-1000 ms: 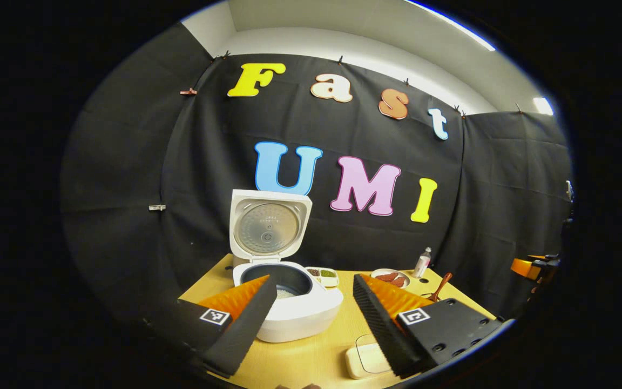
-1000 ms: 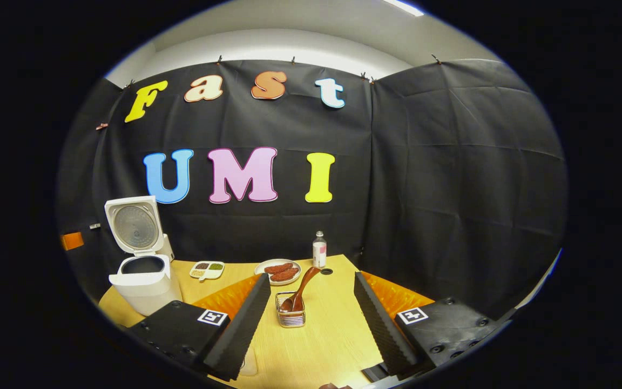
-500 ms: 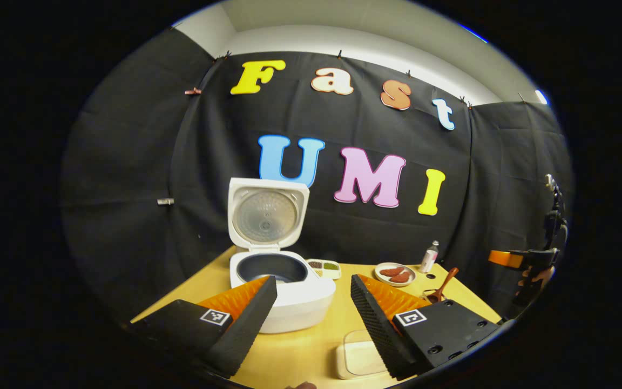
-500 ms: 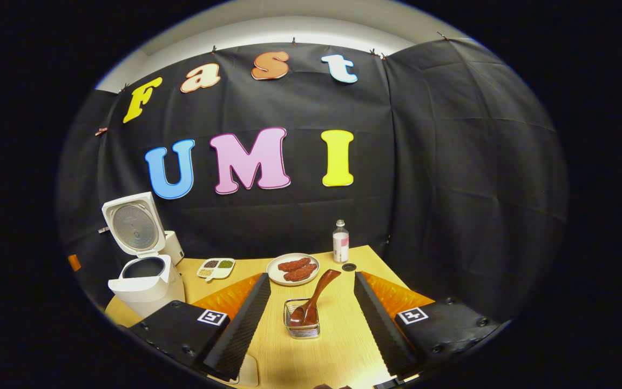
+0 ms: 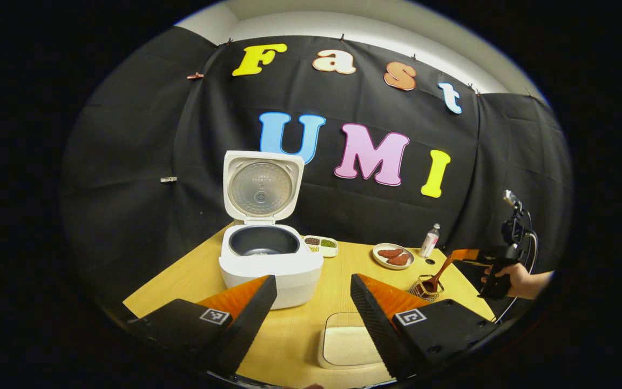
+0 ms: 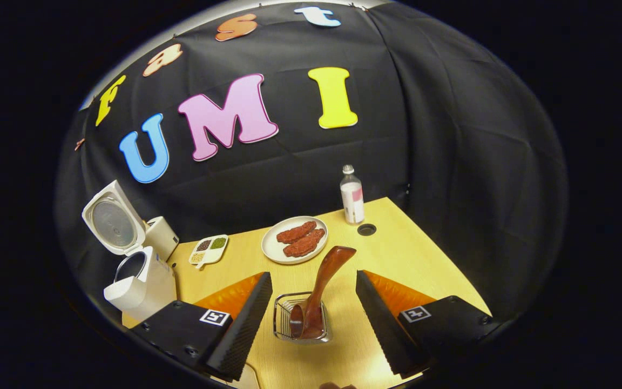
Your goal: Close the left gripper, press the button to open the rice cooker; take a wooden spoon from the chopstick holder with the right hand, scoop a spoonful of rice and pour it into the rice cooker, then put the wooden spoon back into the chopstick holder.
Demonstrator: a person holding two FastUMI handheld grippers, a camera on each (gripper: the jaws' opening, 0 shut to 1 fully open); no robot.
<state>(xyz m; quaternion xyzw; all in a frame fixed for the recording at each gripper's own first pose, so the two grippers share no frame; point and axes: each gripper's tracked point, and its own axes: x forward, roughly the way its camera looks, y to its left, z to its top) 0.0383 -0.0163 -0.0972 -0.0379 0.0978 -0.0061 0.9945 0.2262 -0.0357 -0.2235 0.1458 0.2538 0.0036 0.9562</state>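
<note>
The white rice cooker [image 5: 270, 262] stands open with its lid [image 5: 261, 186] upright and a little rice in the dark pot. My left gripper [image 5: 312, 278] hovers open in front of it, touching nothing. A shallow white container of rice [image 5: 347, 346] lies just below its fingers. My right gripper [image 6: 313, 275] is open above the wire chopstick holder [image 6: 300, 324]. The wooden spoon [image 6: 326, 278] leans in the holder, its handle rising between the two fingers without touching them. In the left gripper view the right gripper [image 5: 478, 258], held by a hand [image 5: 519, 280], sits by the holder [image 5: 424, 289].
On the yellow table [image 6: 413, 259] stand a plate of sausages [image 6: 295, 243], a small bottle [image 6: 352, 195] and a small divided dish of grains [image 6: 208, 249]. A round hole [image 6: 366, 229] is near the bottle. The rice cooker [image 6: 138, 286] is at the far left in the right gripper view.
My right gripper has come forward and down over the holder, so the spoon handle now stands between its fingers. My left gripper has drawn back from the cooker. Both stayed open.
</note>
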